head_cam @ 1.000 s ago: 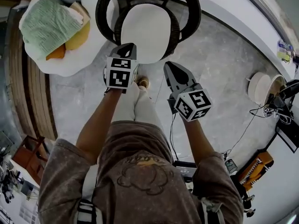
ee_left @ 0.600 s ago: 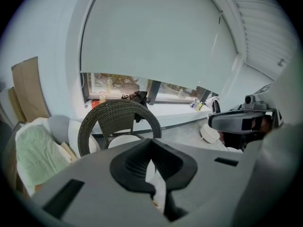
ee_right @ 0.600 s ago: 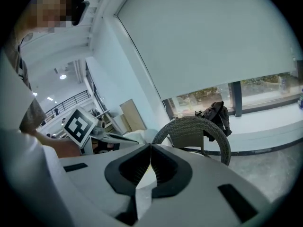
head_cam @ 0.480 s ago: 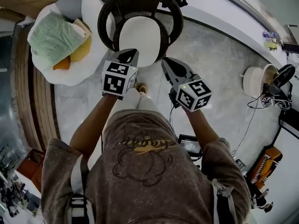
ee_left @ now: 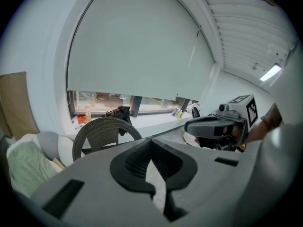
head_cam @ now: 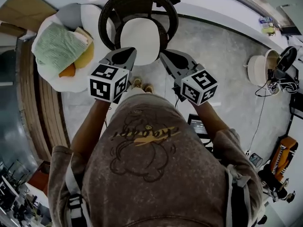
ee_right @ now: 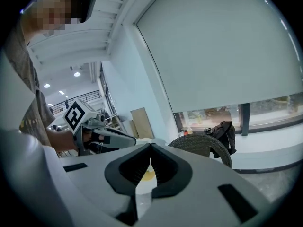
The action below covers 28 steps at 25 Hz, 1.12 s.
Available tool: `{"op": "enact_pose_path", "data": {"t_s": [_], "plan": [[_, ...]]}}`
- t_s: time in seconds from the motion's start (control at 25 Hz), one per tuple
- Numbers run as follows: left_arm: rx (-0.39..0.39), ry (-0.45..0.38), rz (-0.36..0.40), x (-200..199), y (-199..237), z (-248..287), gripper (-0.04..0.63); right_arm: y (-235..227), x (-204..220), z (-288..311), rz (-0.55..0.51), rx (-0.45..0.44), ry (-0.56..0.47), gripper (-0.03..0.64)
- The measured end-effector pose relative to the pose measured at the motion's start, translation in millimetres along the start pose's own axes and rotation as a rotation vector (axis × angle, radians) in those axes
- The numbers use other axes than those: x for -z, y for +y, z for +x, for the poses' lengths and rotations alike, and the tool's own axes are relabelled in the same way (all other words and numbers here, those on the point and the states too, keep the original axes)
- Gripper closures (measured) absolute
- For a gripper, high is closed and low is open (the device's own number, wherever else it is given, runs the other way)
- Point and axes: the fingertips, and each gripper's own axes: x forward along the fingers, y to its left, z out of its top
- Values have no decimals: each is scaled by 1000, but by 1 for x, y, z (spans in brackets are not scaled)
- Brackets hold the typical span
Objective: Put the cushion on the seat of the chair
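Observation:
A white cushion (head_cam: 138, 40) lies flat on the seat of the dark wicker chair (head_cam: 110, 14) at the top middle of the head view. Both grippers hang in the air on the near side of the chair, apart from the cushion. My left gripper (head_cam: 129, 52) is shut with nothing in it, and so is my right gripper (head_cam: 164, 56). In the left gripper view the shut jaws (ee_left: 151, 148) point past the chair's back (ee_left: 105, 131). The right gripper view shows shut jaws (ee_right: 150, 146) and the chair's back (ee_right: 204, 146) beyond them.
A white pouf (head_cam: 53, 74) left of the chair carries a green cushion (head_cam: 59, 46) and yellow and orange ones. A round white appliance (head_cam: 261, 71) with cables stands on the floor at right. A dark garment (ee_right: 220, 129) lies on the window sill behind the chair.
Both grippers have risen away from the cushion, and the head camera has risen too, so the chair looks smaller and farther. The cushion has stayed on the seat.

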Motion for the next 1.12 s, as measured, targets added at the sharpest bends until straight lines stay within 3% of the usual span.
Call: {"op": "enact_pose_path", "data": {"t_s": [0.56,1.12], "plan": [[160,-124,77,-2,-59,-16,589,25,-21,-40,-123,-96,-111,597],[164,-133,52,4,-58,-16,589,47,-26,-43,-172,-253,-106,597]]}}
